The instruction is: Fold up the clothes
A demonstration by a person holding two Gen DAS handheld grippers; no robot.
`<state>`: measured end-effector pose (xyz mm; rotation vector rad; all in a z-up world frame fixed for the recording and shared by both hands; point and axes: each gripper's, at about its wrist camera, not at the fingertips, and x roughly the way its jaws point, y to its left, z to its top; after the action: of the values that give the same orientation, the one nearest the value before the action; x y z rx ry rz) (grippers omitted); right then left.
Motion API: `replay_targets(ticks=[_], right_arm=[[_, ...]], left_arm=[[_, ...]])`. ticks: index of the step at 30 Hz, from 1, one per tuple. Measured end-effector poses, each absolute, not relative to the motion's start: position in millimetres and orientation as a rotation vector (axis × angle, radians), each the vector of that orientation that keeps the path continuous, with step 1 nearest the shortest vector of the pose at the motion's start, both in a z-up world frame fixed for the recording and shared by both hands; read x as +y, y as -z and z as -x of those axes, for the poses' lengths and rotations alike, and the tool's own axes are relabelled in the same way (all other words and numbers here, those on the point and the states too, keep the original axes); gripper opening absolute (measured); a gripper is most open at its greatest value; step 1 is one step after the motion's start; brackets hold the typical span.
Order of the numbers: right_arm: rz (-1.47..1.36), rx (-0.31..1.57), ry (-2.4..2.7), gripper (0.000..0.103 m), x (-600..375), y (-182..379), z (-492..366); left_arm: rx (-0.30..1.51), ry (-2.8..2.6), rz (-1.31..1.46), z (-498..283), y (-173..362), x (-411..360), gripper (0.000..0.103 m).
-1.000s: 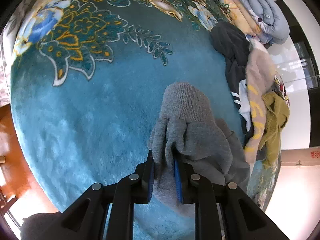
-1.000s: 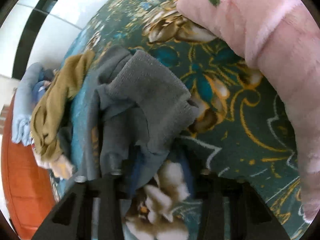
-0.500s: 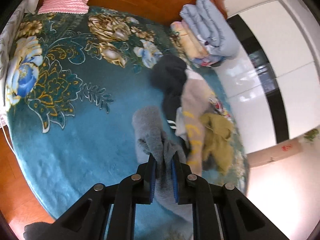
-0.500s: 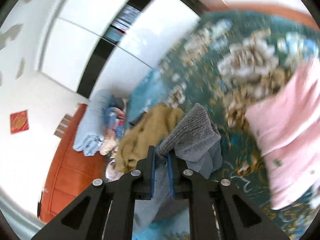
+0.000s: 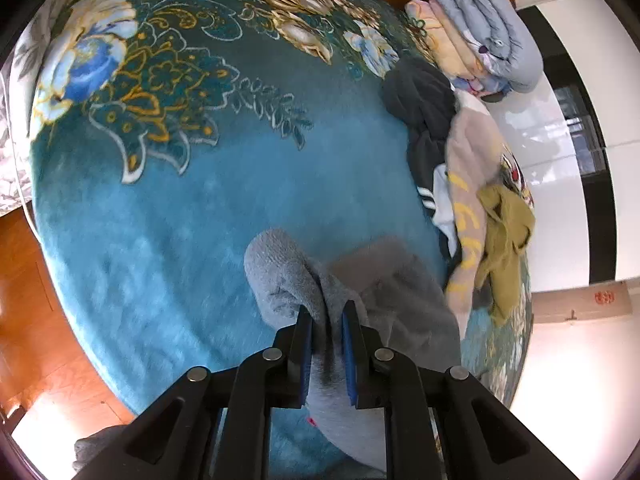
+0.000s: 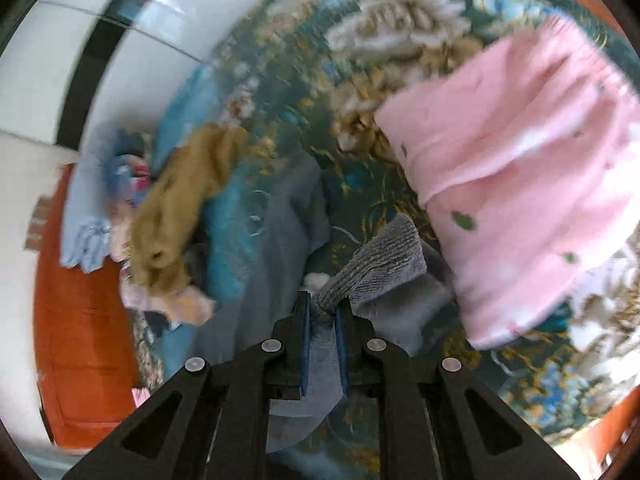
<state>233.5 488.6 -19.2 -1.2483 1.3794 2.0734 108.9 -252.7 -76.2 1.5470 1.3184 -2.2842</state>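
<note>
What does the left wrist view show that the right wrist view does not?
Only the left wrist view shows the dark garment with white stripes and the left gripper shut on the grey knitted garment. Only the right wrist view shows the pink fleece garment and the right gripper pinching the grey garment's ribbed cuff. Both show the mustard-yellow garment, the folded pale-blue quilt and the teal floral blanket.

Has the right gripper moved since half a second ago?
Yes. The right gripper, shut on the grey garment, has swung toward the pink blanket, which fills far more of its view; the white wardrobe wall has receded.
</note>
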Motion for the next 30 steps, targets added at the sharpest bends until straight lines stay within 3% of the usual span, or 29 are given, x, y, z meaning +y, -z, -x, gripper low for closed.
replay_targets(ticks=[5, 9, 12, 13, 18, 21, 26, 27, 28, 30], right_arm=[[1.318, 1.339, -1.928, 0.012, 497.2, 94.8, -182.5], [1.312, 1.368, -2.035, 0.018, 488.6, 97.5, -163.8], [1.289, 1.351, -2.225, 0.040, 481.0, 71.0, -166.9], [1.267, 1.332, -2.292, 0.042, 478.4, 60.0, -172.6], [1.298, 1.213, -2.310, 0.042, 466.9, 58.2, -226.9], [1.417, 1.263, -2.146, 0.042, 463.2, 106.9, -230.1], [1.368, 1.346, -1.957, 0.042, 465.0, 138.4, -222.5], [1.358, 1.361, -1.920, 0.034, 465.4, 144.7, -221.0], [1.387, 1.319, -1.952, 0.001, 464.4, 138.7, -213.8], [1.402, 1.282, -1.994, 0.002, 463.2, 125.7, -206.5]], left_arm=[[1.369, 2.246, -1.524, -100.2, 83.6, -247.5, 0.014], [1.367, 2.248, -1.529, -99.0, 87.6, -246.6, 0.014], [1.399, 2.240, -1.519, -101.5, 91.3, -250.5, 0.014], [1.412, 2.232, -1.513, -102.8, 93.1, -251.4, 0.014], [1.470, 2.190, -1.479, -105.2, 103.2, -251.9, 0.014], [1.449, 2.176, -1.496, -103.5, 102.8, -250.0, 0.015], [1.383, 2.185, -1.544, -102.9, 92.6, -249.5, 0.015], [1.380, 2.187, -1.544, -103.7, 91.9, -249.6, 0.015], [1.376, 2.189, -1.543, -104.4, 91.3, -249.2, 0.015], [1.347, 2.200, -1.544, -104.6, 87.6, -246.6, 0.012]])
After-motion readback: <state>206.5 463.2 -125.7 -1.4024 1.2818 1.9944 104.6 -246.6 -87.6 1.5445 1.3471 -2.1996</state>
